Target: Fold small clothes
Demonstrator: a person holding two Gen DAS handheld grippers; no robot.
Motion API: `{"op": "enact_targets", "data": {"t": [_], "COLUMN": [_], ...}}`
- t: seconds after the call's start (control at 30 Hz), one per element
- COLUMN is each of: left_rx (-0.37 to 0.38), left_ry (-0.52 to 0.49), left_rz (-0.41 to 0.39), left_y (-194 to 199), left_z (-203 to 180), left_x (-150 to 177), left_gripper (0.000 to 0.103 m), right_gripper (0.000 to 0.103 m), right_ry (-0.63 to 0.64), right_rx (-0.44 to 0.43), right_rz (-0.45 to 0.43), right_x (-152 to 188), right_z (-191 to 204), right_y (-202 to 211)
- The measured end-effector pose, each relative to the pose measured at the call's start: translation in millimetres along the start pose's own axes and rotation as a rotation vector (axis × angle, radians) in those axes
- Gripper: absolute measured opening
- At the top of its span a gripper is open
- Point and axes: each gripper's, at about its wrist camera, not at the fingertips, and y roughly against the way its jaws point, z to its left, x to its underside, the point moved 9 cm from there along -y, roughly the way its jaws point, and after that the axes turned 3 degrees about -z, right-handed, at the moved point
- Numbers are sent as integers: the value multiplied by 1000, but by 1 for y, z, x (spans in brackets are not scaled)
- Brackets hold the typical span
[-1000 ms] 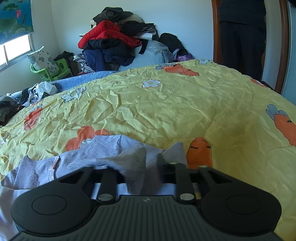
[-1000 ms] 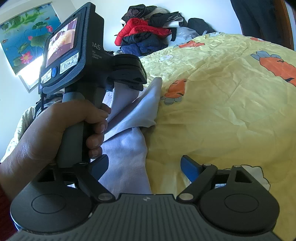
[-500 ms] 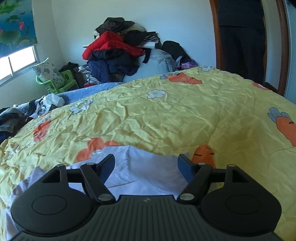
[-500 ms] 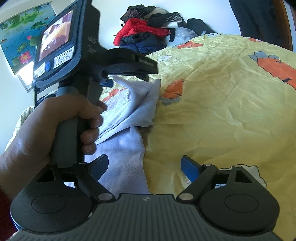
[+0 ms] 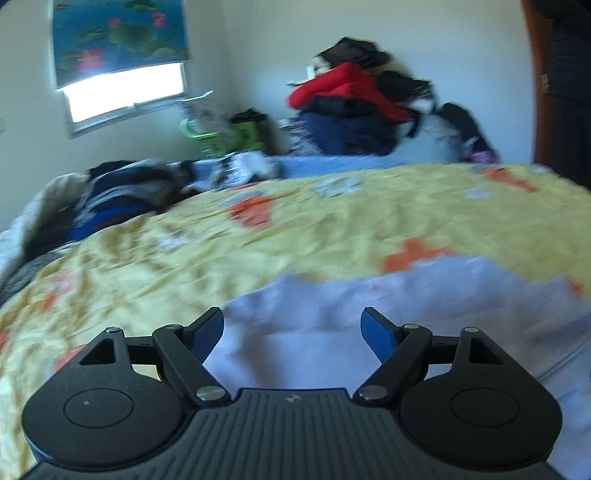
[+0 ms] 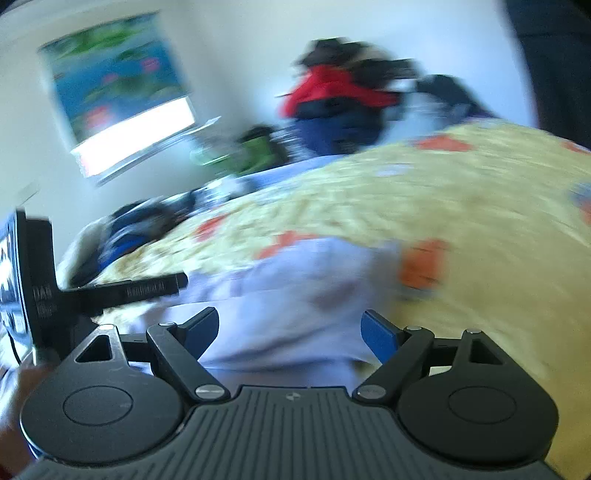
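A pale lilac garment (image 5: 388,306) is laid on the yellow bedcover (image 5: 258,236), partly folded it seems, and more folding is likely left. The left gripper (image 5: 293,328) is being opened with nothing pinched between its fingers. The right gripper (image 6: 290,328) is held wide apart above the cloth, and nothing is grasped by it.

Daylight pours from the bright, blown-out window (image 5: 125,94) under the blue flower-print blind (image 5: 118,33). Both fisheye views are smeared by motion blur, worse in the right wrist view; only the near black tool bodies stay sharp. Edges bow and darken.
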Motion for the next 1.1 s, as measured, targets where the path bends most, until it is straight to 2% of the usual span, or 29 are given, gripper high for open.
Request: {"op": "enact_targets", "data": {"t": [0.1, 0.17, 0.27, 0.3, 0.43, 0.5, 0.57, 0.63, 0.7, 0.77, 0.83, 0.93, 0.97, 1.03, 1.1], "left_rx": [-53, -91, -160, -180, -184, -208, -190, -180, -200, -184, -161, -177, -193, -210, -191], "left_ry": [4, -16, -59, -55, -7, -19, -6, 32, 79, 123, 88, -39, -63, -79, -62], "left_rz": [36, 65, 95, 100, 114, 113, 136, 131, 110, 85, 108, 152, 139, 92, 84], "left_y": [-6, -14, -26, -29, -26, -25, -25, -20, -14, -11, -17, -30, -28, -18, -11], "left_z": [28, 40, 57, 65, 84, 88, 94, 102, 114, 118, 109, 88, 85, 82, 79], "left_x": [18, 31, 47, 51, 61, 64, 66, 63, 57, 50, 48, 61, 63, 62, 62], "left_gripper": [82, 82, 83, 83, 83, 83, 83, 83, 82, 82, 83, 82, 82, 82, 82], "right_gripper": [85, 83, 84, 85, 87, 88, 88, 87, 87, 87, 90, 90, 86, 86, 89], "right_ry": [17, -2, -9, -22, -36, 8, 34, 12, 19, 49, 93, 114, 116, 120, 119], "right_rx": [-55, -1, 156, 176, 56, 81, 164, 207, 199, 186, 170, 200, 231, 264, 224], "right_rz": [69, 104, 74, 64, 60, 67, 95, 129, 84, 36, 23, 98, 122, 124, 75], "right_x": [-1, -2, -9, -9, -5, -1, 7, 13, 11, 7, 3, 10, 14, 15, 9], "right_z": [9, -5, -31, -36, -27, -25, -36, -41, -35, -25, -15, -19, -24, -29, -21], "right_y": [-37, -58, -61, -55, -41, -45, -57, -66, -56, -50, -51, -71, -77, -77, -64]}}
